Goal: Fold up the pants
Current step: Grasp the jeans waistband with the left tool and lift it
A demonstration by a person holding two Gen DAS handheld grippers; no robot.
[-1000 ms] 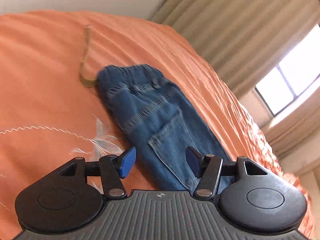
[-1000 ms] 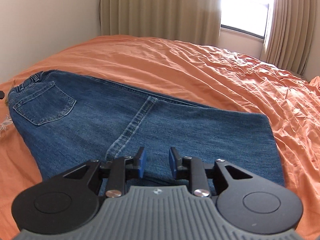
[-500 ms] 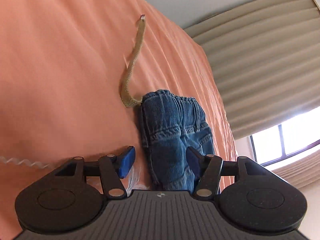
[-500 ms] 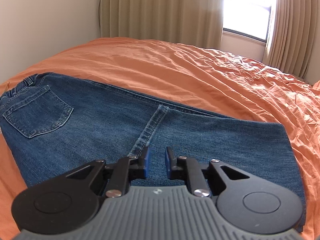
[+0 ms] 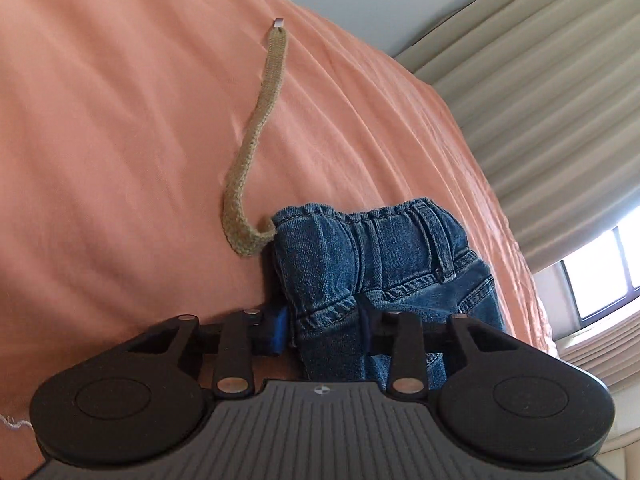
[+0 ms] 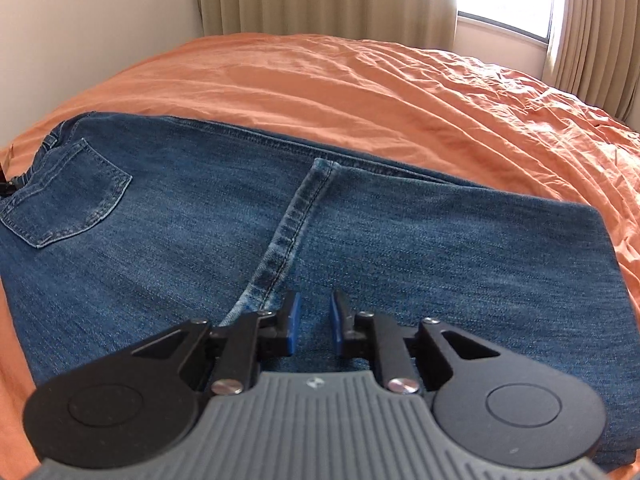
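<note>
Left hand-held gripper (image 5: pixel 325 334) now closed — jeans' waistband (image 5: pixel 384 232)

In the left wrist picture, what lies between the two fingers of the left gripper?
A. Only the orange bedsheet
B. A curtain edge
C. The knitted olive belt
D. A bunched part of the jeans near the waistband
D: the left gripper has its blue pads on either side of a bunched fold of the jeans near the waistband, while the olive belt lies apart on the orange bedsheet.
</note>
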